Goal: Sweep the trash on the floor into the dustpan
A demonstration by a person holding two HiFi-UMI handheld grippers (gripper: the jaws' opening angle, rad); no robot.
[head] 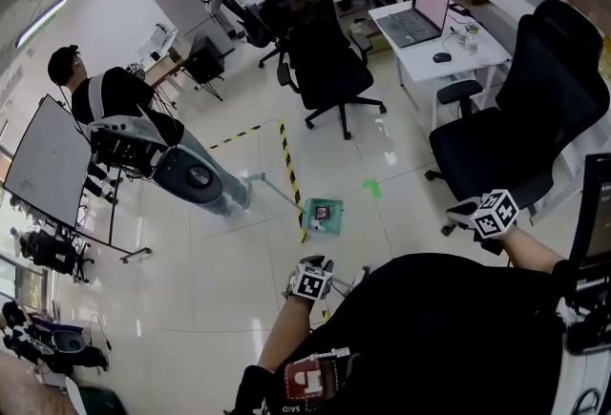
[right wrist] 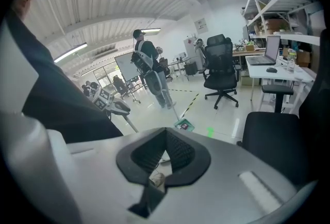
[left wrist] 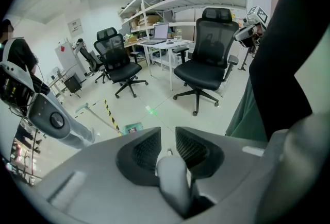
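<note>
— Anything from the head view alone?

— Gives the layout: left claw (head: 310, 281) low and near, right claw (head: 495, 213) off to the right beside a black office chair (head: 535, 108), the two well apart. Places the green dustpan (head: 323, 216) on the white floor (head: 239, 308), far of the left claw and just beside the near end of a yellow-and-black tape line (head: 289, 165). Shows only the marker cubes, not how the jaws stand.

— And from the claw views?

— From the left claw view: pads parted by a narrow gap and clamped on a pale grey handle (left wrist: 172, 187) running up between them. From the right claw view: jaw tips pressed together, with a small pale lump (right wrist: 156, 180) low in the hollow behind them, too unclear to name. Also catches, at its left, the left claw with that grey handle slanting down from it, hard to make out from the head.

— Look of the dustpan?

— Squarish, green, lying flat, with something red and white inside. Carries a long thin pole (head: 272, 189) leaning up toward the far left, toward a standing person (head: 124, 117) in black. Well apart from both claws. Farther off: a second black chair (head: 325, 60) and a white worktop (head: 420, 55) with an open laptop (head: 415, 17)
</note>
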